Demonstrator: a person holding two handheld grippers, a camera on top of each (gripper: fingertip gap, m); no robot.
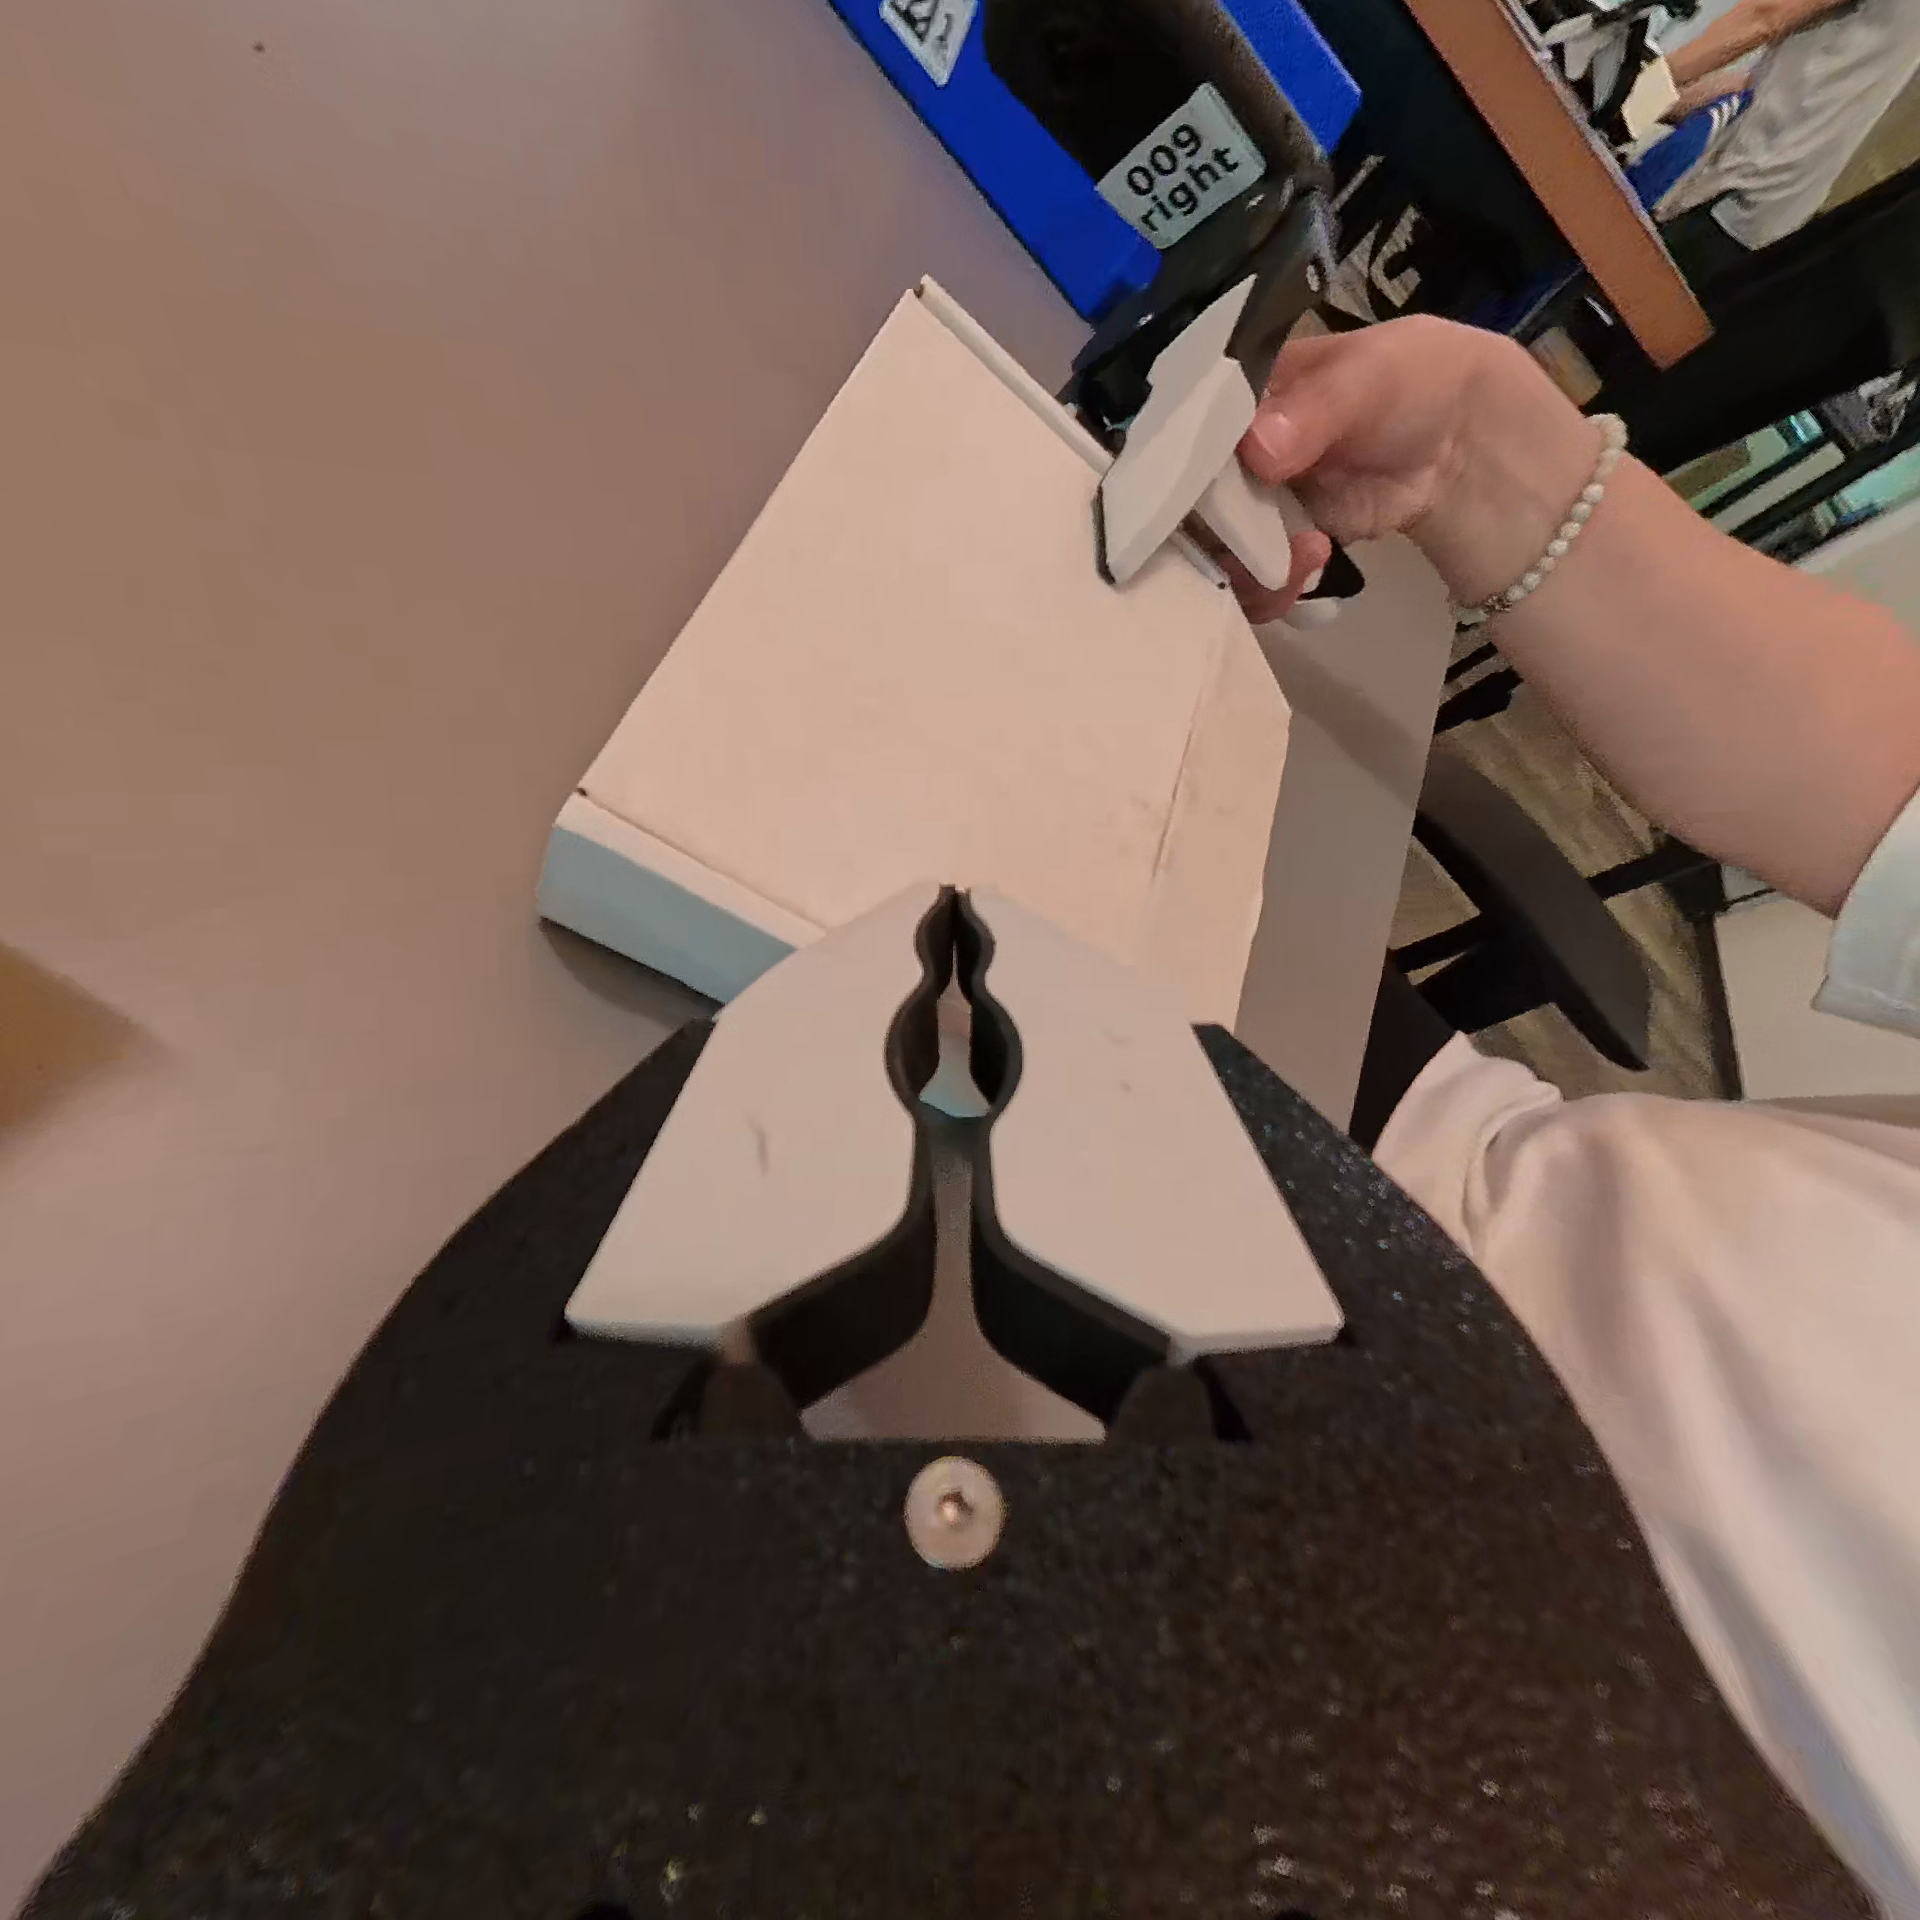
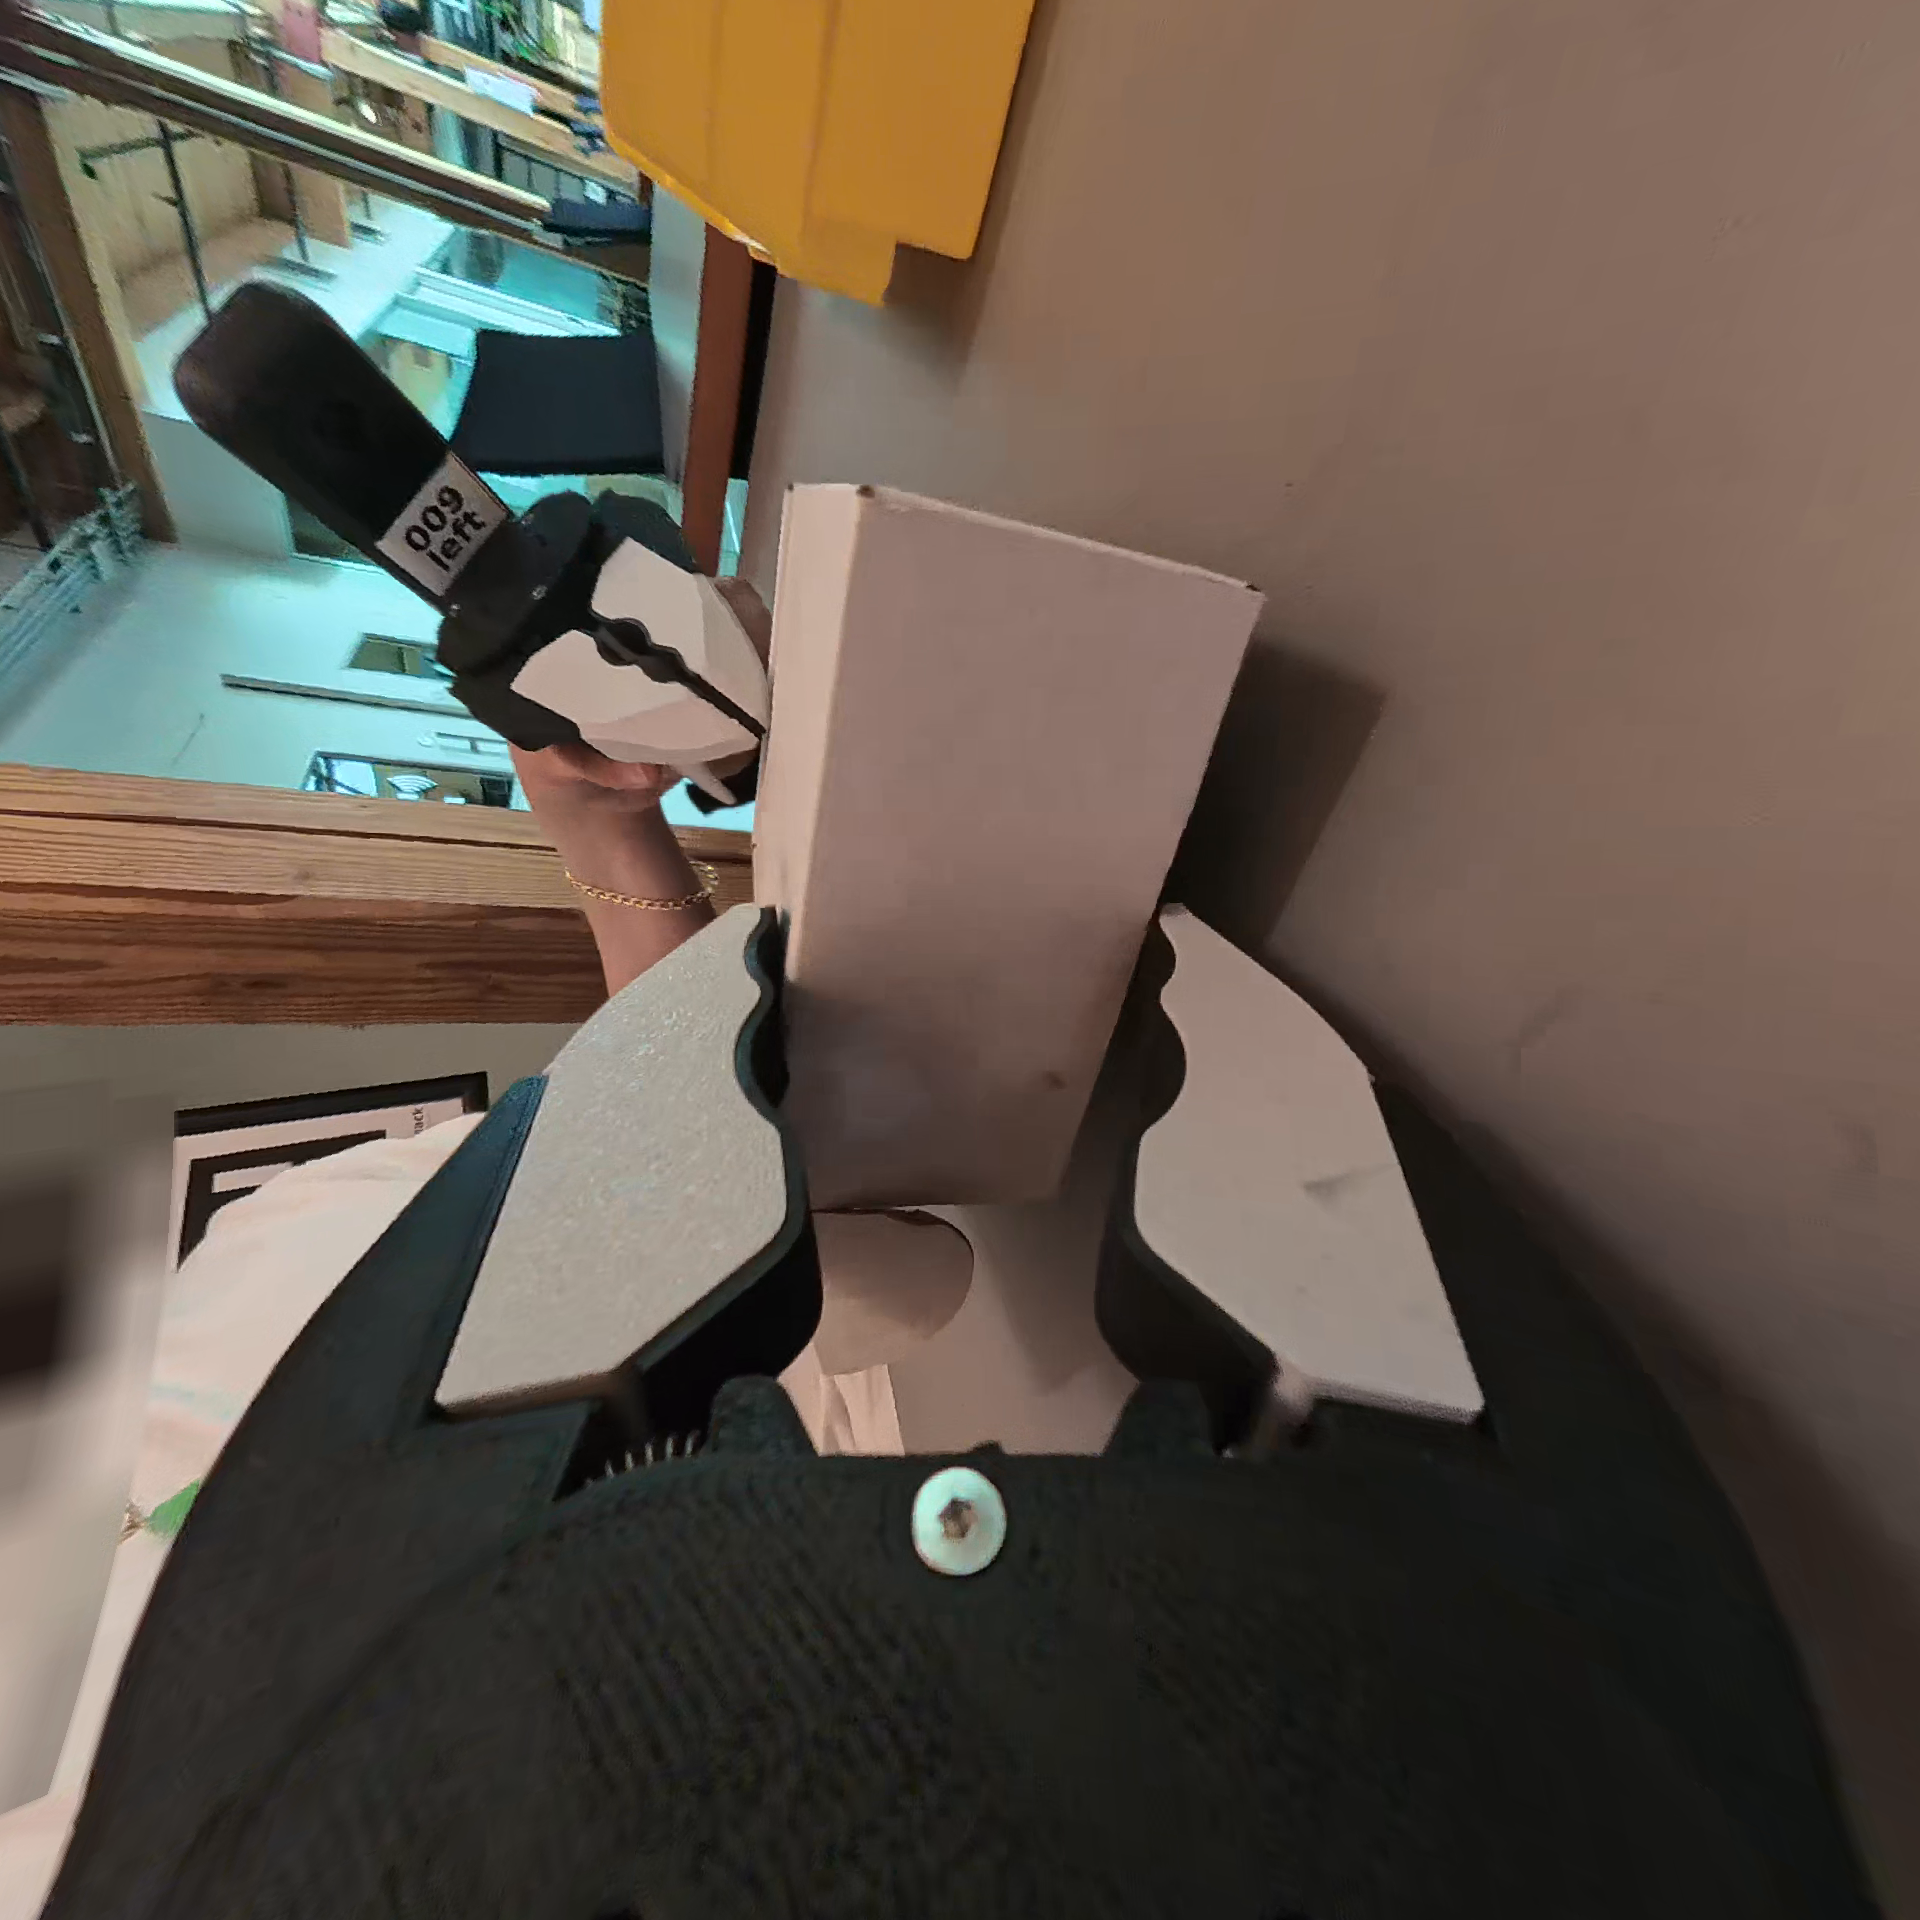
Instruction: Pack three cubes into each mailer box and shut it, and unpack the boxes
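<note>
A closed white mailer box lies on the grey table, close to its right edge. My left gripper is shut and empty, its tips at the box's near corner. In the right wrist view the left gripper touches the lid near the far end of the box. My right gripper stands wide around the near end of the box, one finger on the lid and one against the underside. It also shows in the left wrist view at the box's far edge. No cubes are in view.
A blue bin stands beyond the box at the back of the table. A yellow box lies on the table past the white one. The table's edge runs close to the box's right side, with a black chair beyond it. The gap from one gripper's tips to the other's is roughly 12 cm.
</note>
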